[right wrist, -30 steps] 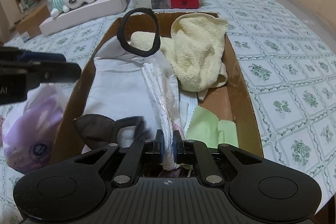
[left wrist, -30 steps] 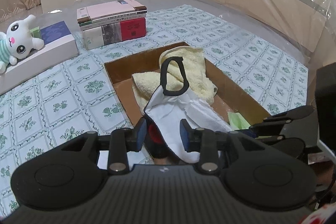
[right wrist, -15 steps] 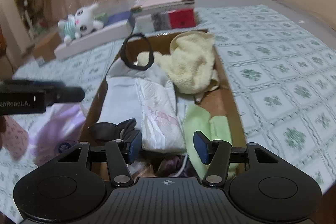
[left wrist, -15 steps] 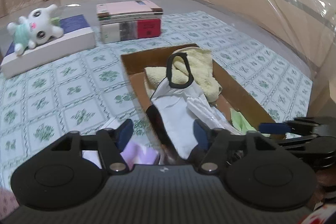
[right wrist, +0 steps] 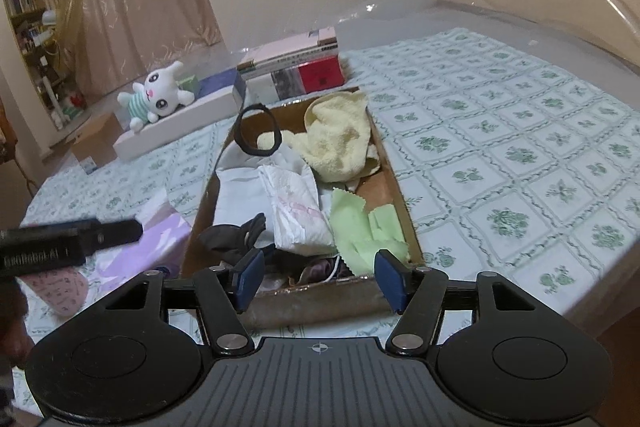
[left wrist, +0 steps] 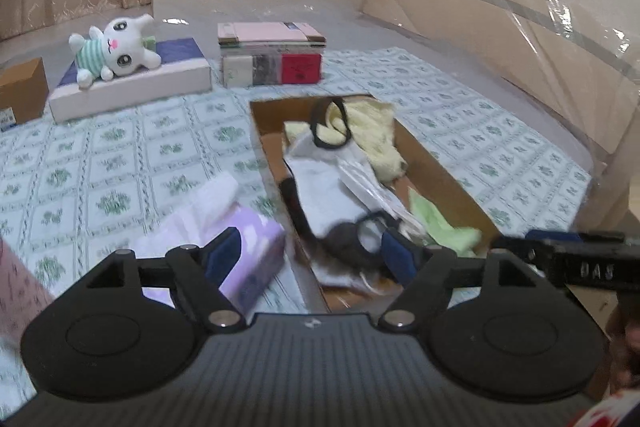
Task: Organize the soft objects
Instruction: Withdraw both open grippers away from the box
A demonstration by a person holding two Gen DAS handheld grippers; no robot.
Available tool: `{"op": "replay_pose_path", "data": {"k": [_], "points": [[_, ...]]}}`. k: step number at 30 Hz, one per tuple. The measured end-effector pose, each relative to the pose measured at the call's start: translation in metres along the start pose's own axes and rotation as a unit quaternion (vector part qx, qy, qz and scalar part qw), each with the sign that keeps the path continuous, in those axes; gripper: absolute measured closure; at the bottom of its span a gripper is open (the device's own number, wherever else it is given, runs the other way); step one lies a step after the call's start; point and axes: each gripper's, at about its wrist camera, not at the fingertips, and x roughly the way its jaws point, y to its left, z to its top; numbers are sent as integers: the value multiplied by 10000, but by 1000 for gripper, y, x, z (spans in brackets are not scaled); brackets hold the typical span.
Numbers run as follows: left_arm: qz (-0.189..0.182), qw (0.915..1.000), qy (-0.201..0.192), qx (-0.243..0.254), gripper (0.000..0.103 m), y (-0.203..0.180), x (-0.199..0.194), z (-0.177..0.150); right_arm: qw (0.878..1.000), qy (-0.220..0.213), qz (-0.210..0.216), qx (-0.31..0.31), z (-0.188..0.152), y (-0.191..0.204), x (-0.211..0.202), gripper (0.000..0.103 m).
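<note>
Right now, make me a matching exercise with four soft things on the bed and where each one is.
Things:
1. yellow towel
2. plush rabbit
3. purple tissue pack
4. green cloth

Places:
A. on the white flat box
B. far end of the cardboard box
C. on the sheet, left of the cardboard box
D. near end of the cardboard box, right side

Pairs: 1-B, 2-A, 3-C, 4-D

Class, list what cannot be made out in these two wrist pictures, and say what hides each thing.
- Near end of the cardboard box, left wrist view: covered by the left hand-held gripper.
- Pink item, right wrist view: partly behind that gripper, kind unclear.
- Tangle of dark items at the box's near end, right wrist view: too jumbled to name.
</note>
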Motion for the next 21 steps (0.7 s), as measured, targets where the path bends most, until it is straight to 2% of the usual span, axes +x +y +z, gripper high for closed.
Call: {"op": "replay_pose_path", "data": {"k": [3,9,15,21], "points": [[-92,9999,-12,-111,28,-7,-15,-12,10000,15,-93,-22,-4,1,-13,40],[85,9992,-87,-377,28,-16,-45,-31,9996,-87,-230,-138,-16,6,-41,39],[320,9975,73,-624,28,-9,-68,-52,9988,-69,-382,-301,-32,15,-58,39],[401,9965,137,-719,27,3,-89,-69,9982,30,-288,-521,-45,31,-67,38]]}}
